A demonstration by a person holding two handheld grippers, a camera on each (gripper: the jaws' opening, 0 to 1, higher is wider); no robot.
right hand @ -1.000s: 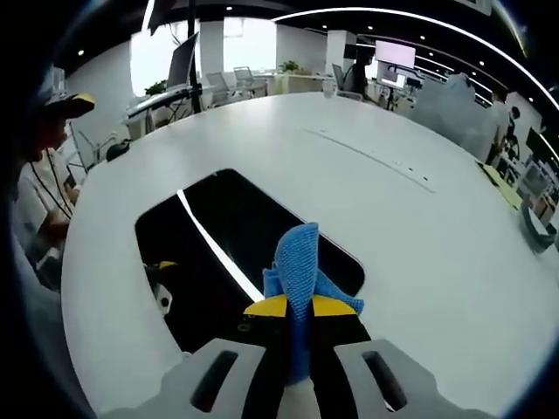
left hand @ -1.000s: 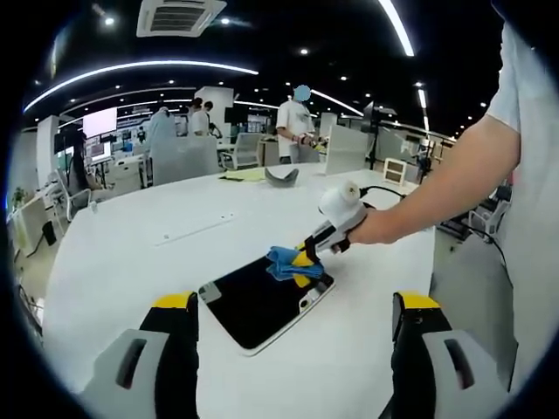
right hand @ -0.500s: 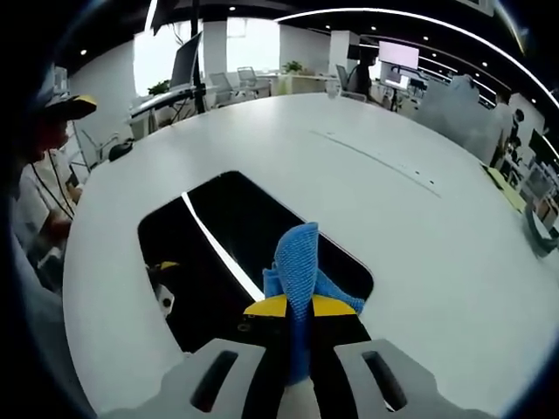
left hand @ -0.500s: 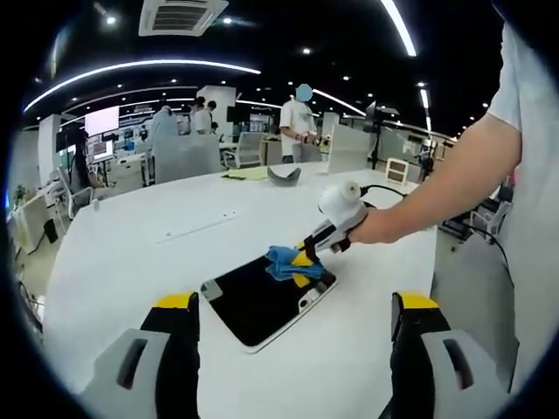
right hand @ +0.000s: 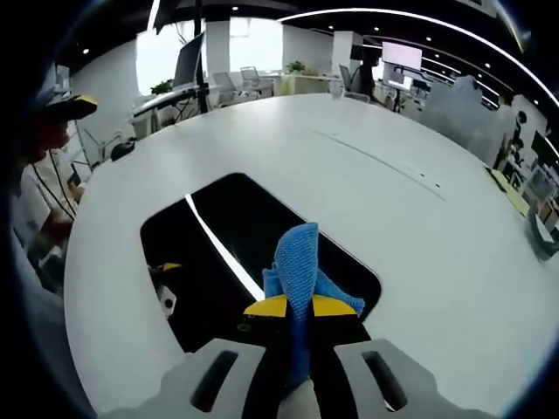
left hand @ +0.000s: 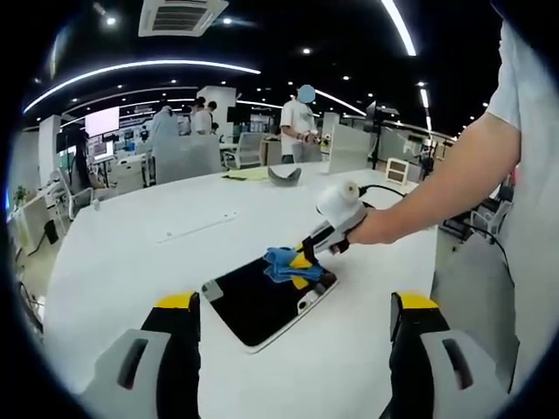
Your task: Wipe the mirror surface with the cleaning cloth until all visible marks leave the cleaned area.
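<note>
Your right claw (right hand: pixel 299 307) is pinched tight on the blue cloth (right hand: pixel 300 262) | cloth rests on the dark mirror (left hand: pixel 262 301) | mirror lies flat on the white worktop (left hand: pixel 131 253) | your left claw (left hand: pixel 293 327) is wide apart, holding nothing

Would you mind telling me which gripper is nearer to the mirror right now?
The right gripper. It is over the mirror near one end, shut on the blue cloth. The left gripper is open, held back from the mirror's near edge.
</note>
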